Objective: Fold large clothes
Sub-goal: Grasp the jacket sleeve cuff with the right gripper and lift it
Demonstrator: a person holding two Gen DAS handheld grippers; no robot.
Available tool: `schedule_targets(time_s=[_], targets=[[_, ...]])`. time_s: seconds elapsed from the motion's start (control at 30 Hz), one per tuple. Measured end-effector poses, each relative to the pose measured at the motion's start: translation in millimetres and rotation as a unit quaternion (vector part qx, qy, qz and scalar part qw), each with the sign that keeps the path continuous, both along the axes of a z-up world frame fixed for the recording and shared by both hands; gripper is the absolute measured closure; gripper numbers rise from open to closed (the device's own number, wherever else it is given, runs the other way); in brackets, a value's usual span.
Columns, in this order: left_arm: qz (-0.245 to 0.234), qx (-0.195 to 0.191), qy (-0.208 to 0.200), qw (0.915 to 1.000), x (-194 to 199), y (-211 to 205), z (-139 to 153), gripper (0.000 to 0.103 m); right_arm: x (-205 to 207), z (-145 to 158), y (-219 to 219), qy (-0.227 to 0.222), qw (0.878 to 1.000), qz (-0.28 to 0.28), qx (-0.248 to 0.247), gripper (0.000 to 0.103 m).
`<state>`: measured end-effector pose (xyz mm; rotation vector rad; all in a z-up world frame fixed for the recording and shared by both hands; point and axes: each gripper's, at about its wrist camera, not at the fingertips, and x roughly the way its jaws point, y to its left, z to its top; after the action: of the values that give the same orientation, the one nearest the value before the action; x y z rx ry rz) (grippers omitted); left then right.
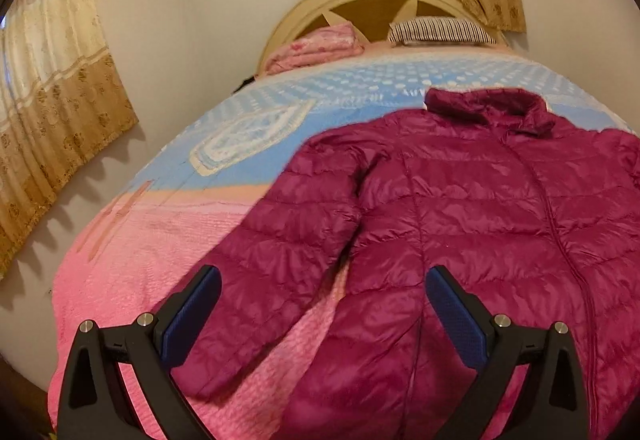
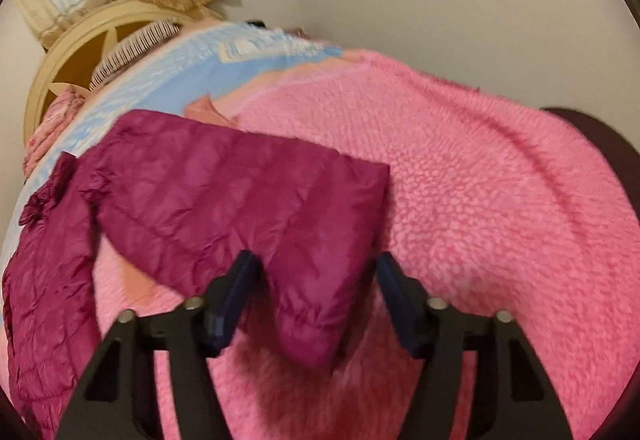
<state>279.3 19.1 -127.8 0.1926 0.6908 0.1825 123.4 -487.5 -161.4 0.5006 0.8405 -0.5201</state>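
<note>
Left wrist view: we hover our open left gripper (image 1: 322,316) over the magenta puffer jacket (image 1: 460,224) spread flat on the bed (image 1: 132,264), while our right gripper (image 2: 314,296), jaws apart, straddles its sleeve cuff (image 2: 308,320), ready to fold.

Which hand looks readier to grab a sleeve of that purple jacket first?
Probably the right. The right tool already has a sleeve cuff between its open pads. The left tool is open too, its sleeve only near one pad.

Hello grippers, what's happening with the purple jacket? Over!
Left gripper open above left sleeve. Right gripper jaws open around right sleeve cuff. Jacket flat, unfolded on bed. Nothing blocking.
</note>
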Motion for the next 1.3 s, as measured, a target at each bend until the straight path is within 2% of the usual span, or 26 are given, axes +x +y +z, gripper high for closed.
schedule_targets(time_s=[0.03, 0.1, 0.17, 0.2, 0.47, 0.63, 0.77, 1.03, 1.3], targets=[[-0.002, 0.003, 0.006, 1.0, 5, -3, -3, 0.001, 2, -3, -4, 0.001, 1.0, 0.001, 0.007, 0.051], [-0.006, 0.007, 0.016, 0.9998, 17, -8, -10, 0.001, 7, -1, -6, -0.003, 1.0, 0.008, 0.0, 0.072], [-0.007, 0.006, 0.02, 0.9998, 26, -10, -12, 0.001, 10, 5, -4, -0.011, 1.0, 0.019, -0.001, 0.083], [-0.008, 0.006, 0.021, 0.9997, 30, -10, -12, 0.001, 11, 10, -2, -0.014, 1.0, 0.024, -0.006, 0.085], [0.019, 0.016, 0.013, 0.9996, 65, 17, -1, 0.001, 54, 61, 39, -0.055, 0.991, 0.088, -0.08, 0.087], [0.057, 0.009, 0.009, 0.9983, 80, 53, 2, 0.001, 92, 93, 104, -0.077, 0.975, 0.165, -0.127, 0.088], [0.084, 0.015, 0.015, 0.9963, 87, 80, -2, 0.001, 122, 102, 159, -0.091, 0.958, 0.226, -0.152, 0.088], [0.115, 0.022, 0.021, 0.9929, 85, 125, -15, 0.001, 170, 92, 271, -0.088, 0.923, 0.329, -0.18, 0.089], [0.162, -0.001, 0.025, 0.9864, 83, 173, -24, 0.001, 193, 60, 349, -0.067, 0.901, 0.385, -0.189, 0.089]])
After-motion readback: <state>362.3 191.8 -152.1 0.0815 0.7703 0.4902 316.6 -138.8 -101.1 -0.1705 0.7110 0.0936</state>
